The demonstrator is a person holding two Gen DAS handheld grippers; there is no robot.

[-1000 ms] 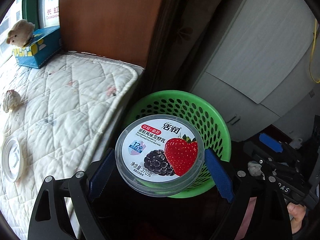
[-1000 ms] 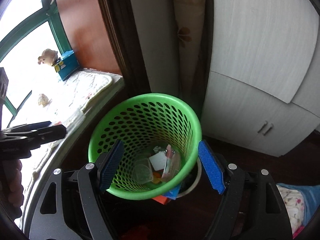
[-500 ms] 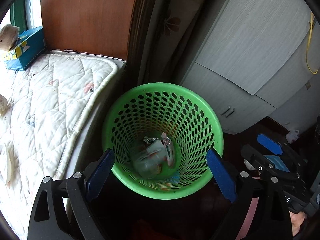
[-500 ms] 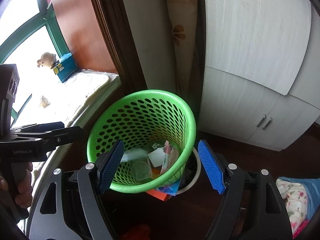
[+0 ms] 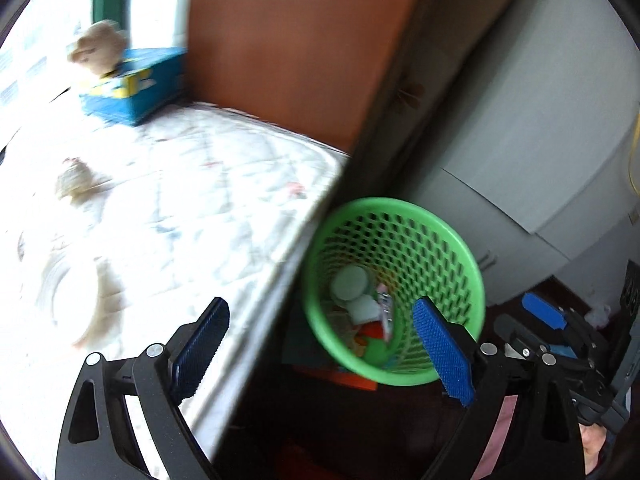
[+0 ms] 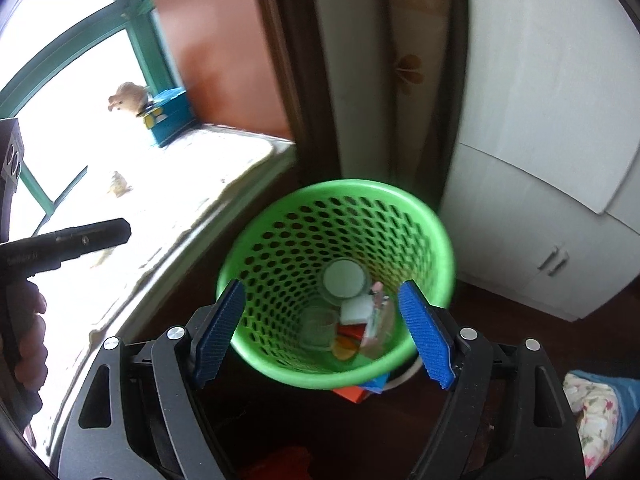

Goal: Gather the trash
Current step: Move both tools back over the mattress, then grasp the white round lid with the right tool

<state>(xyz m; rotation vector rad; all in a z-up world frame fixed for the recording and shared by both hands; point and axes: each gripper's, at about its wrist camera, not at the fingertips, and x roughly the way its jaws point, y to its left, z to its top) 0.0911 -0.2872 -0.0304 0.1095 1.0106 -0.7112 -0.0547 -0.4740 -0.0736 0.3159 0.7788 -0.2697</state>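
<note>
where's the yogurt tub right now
The yogurt tub lies inside the green basket, pale base up, among the other trash. In both wrist views the basket stands on the floor right of the quilted mattress.

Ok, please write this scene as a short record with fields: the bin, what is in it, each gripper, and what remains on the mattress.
bin: green basket, upright on the floor beside the mattress
contents: round yogurt tub, clear cup, wrappers
left gripper: jaws open, empty
right gripper: jaws open, just widened, nothing between them
remaining on mattress: round lid, crumpled item, blurred
</note>
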